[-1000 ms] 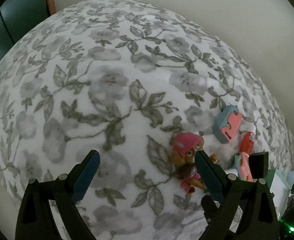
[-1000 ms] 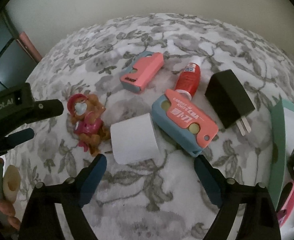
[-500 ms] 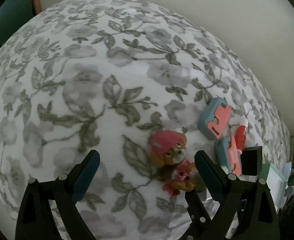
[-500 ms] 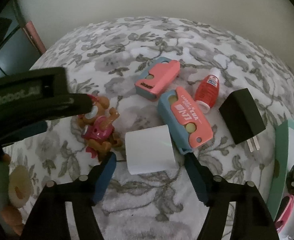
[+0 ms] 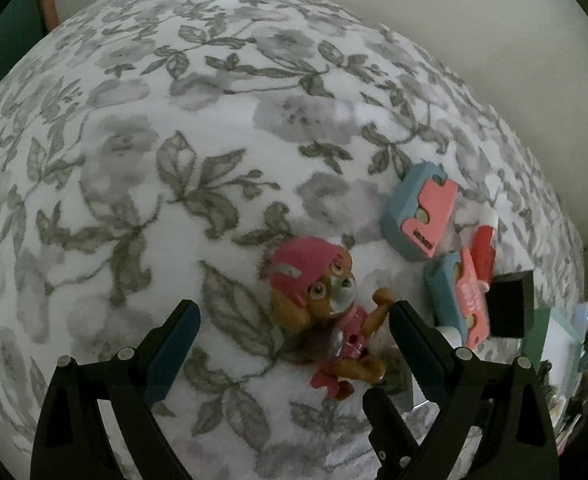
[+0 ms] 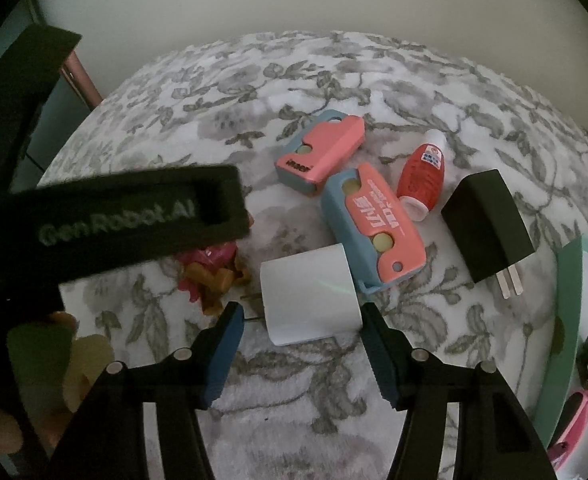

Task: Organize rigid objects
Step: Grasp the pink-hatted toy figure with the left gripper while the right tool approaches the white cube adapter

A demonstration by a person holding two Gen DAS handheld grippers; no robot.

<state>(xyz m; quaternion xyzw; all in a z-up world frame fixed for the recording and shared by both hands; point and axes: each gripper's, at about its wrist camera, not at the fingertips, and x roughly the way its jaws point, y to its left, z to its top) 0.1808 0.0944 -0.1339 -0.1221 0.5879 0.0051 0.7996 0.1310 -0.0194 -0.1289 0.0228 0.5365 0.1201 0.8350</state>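
Observation:
A toy dog [image 5: 326, 312] in a pink helmet lies on the floral cloth [image 5: 154, 140]. It is between the fingers of my left gripper [image 5: 292, 312], close to the right finger, and the jaws stand wide and apart from it. In the right wrist view a white charger cube [image 6: 310, 292] lies between the fingers of my right gripper [image 6: 301, 314], whose jaws are closing. The right pad is at the cube's edge and the left pad is by its prongs. The left gripper's black body [image 6: 134, 220] hides most of the toy dog [image 6: 214, 276].
Beyond the cube lie two pink-and-blue cases [image 6: 322, 152] [image 6: 374, 224], a red bottle [image 6: 420, 176] and a black charger [image 6: 486, 224]. A teal tray [image 6: 562, 320] at the right edge holds a dark toy and a pink item. A pale wall rises behind.
My left gripper came down and over the toy dog, which now sits between its fingers. My right gripper's jaws narrowed around the white charger cube.

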